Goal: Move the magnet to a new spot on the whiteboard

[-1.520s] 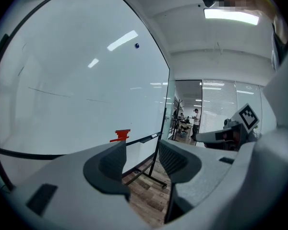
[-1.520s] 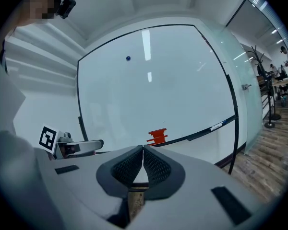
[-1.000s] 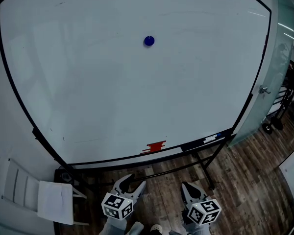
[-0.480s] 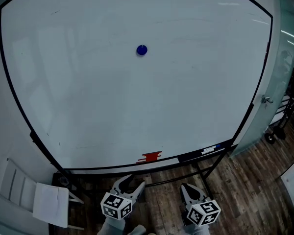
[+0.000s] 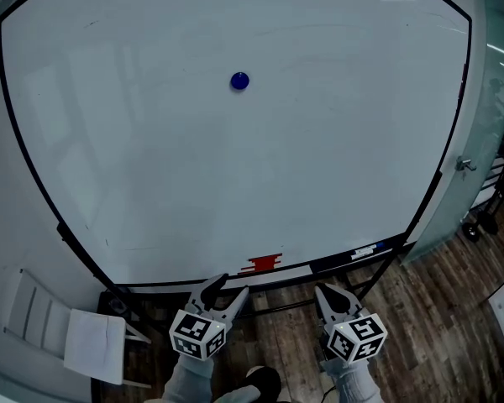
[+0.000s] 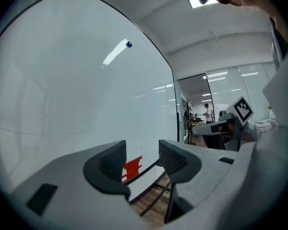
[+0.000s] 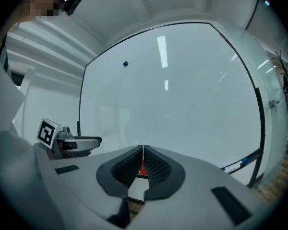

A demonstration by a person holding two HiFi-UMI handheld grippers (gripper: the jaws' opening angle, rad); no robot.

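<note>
Grey jaws of the left gripper (image 5: 226,290) stand wide apart, and nothing is between them. The right gripper (image 5: 325,294) has its jaws closed together and is also empty. Both grippers are low, before the bottom edge of the whiteboard (image 5: 134,175), and do not touch it. The blue magnet (image 5: 239,81) sits high on the board, well above both grippers. At the bottom edge there is a red piece (image 5: 265,264), and on the ledge to its right a marker (image 5: 365,249). Around the magnet the white surface runs open to the black frame (image 5: 34,183).
</note>
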